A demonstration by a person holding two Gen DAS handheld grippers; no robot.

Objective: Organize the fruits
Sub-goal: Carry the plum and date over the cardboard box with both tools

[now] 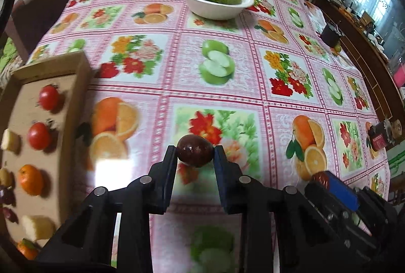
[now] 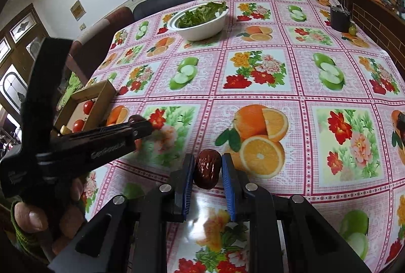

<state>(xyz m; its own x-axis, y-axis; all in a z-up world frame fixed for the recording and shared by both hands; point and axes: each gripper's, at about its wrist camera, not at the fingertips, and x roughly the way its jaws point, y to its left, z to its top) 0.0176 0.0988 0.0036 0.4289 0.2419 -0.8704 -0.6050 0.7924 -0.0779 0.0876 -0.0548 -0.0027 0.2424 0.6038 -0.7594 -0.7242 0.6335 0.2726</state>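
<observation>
While the left gripper [image 1: 195, 155] has its fingers pinched tight on a smooth dark round fruit [image 1: 194, 151], the right gripper [image 2: 208, 168] is clamped on a wrinkly red date [image 2: 207, 168], both held just above the fruit-print tablecloth [image 1: 253, 85]. Seen from the right wrist, the left tool's side has pale lettering, but it's too blurry for me to read. Off to the left sits a cardboard tray [image 1: 76, 95] with tomatoes [image 1: 48, 97], an orange [image 1: 30, 179] and pale fruit chunks [image 1: 38, 223]. Way at the back there's a white bowl [image 1: 215, 7] of greens.
</observation>
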